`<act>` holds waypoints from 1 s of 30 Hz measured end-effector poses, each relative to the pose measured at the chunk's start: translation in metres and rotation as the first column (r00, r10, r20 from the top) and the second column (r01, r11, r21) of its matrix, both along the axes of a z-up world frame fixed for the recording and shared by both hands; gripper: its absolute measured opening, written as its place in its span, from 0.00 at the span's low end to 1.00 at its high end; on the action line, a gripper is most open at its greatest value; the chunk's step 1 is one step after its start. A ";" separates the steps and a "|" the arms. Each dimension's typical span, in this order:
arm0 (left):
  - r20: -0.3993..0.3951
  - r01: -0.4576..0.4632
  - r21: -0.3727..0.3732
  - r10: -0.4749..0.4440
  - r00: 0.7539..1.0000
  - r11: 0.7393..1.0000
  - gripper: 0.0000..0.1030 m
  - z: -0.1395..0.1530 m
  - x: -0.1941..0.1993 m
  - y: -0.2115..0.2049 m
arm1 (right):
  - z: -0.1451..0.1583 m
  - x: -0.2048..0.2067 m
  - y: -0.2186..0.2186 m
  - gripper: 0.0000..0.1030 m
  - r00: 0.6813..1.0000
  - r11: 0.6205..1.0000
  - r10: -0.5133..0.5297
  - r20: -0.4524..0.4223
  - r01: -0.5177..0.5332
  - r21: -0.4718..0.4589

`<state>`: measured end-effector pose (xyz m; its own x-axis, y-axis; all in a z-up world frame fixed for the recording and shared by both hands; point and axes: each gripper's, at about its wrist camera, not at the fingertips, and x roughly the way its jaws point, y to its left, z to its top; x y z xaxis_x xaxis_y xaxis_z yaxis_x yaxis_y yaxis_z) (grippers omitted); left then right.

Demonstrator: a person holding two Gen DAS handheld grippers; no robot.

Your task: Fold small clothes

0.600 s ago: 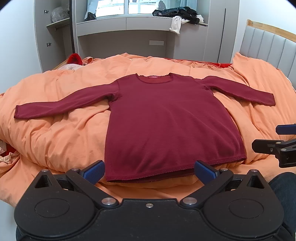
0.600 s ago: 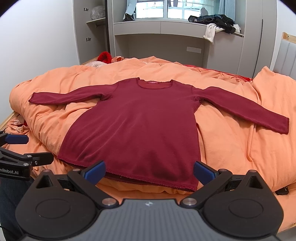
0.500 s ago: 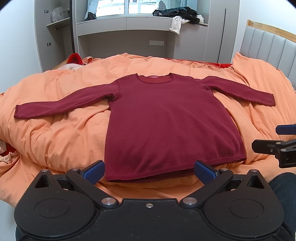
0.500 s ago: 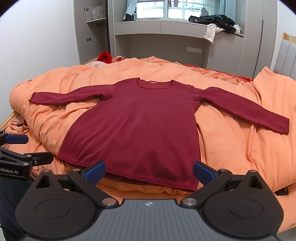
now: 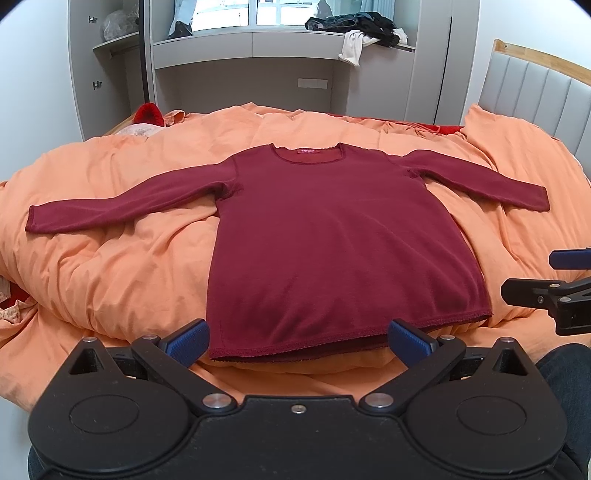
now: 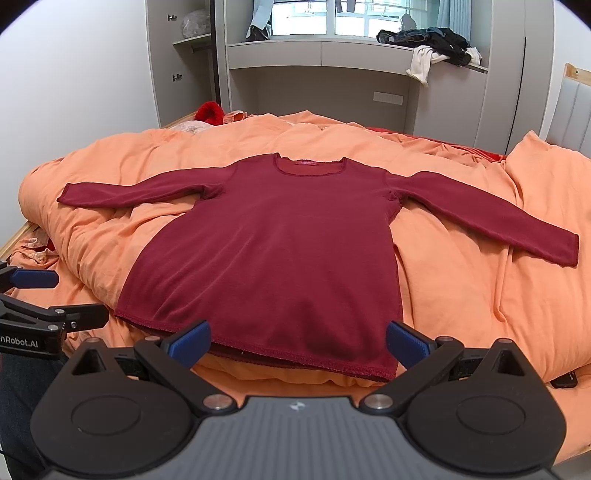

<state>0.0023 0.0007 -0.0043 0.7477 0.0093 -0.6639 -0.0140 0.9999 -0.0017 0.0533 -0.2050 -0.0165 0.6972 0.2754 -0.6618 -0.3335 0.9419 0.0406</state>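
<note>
A dark red long-sleeved shirt [image 5: 332, 236] lies flat on the orange duvet [image 5: 129, 266], neck far, hem near, both sleeves spread out. It also shows in the right wrist view [image 6: 280, 251]. My left gripper [image 5: 299, 338] is open and empty, hovering just short of the hem. My right gripper [image 6: 297, 339] is open and empty, also just short of the hem. Each gripper shows at the edge of the other's view: the right one [image 5: 554, 280] and the left one [image 6: 44, 295].
A grey padded headboard [image 5: 535, 88] stands at the right. Grey cabinets and a shelf with piled clothes [image 5: 362, 29] line the far wall. A red item [image 5: 147, 112] lies at the bed's far left. A small dark object [image 6: 563, 379] lies on the duvet's near right.
</note>
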 end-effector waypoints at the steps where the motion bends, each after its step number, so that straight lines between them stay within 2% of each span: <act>1: 0.001 0.000 -0.009 0.000 1.000 1.000 1.00 0.000 0.000 0.000 | 0.000 0.000 0.000 1.00 1.000 1.000 0.000 -0.001 0.000 0.001; 24: 0.006 0.001 0.016 -0.001 1.000 1.000 0.99 -0.001 -0.001 -0.003 | 0.002 -0.001 -0.002 1.00 1.000 1.000 -0.001 0.002 0.001 0.005; 27: 0.030 0.001 0.065 -0.003 1.000 0.998 1.00 0.001 -0.003 -0.005 | 0.003 -0.002 -0.004 1.00 1.000 1.000 0.000 0.005 0.000 0.008; 30: 0.041 0.000 0.080 -0.003 0.999 0.997 1.00 0.003 -0.004 -0.006 | 0.004 -0.002 -0.006 1.00 1.000 1.000 -0.003 0.008 0.003 0.012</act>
<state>-0.0012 -0.0051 -0.0017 0.7746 0.0597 -0.6296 -0.0138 0.9969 0.0775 0.0510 -0.2112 -0.0127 0.7034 0.2814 -0.6527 -0.3314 0.9422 0.0491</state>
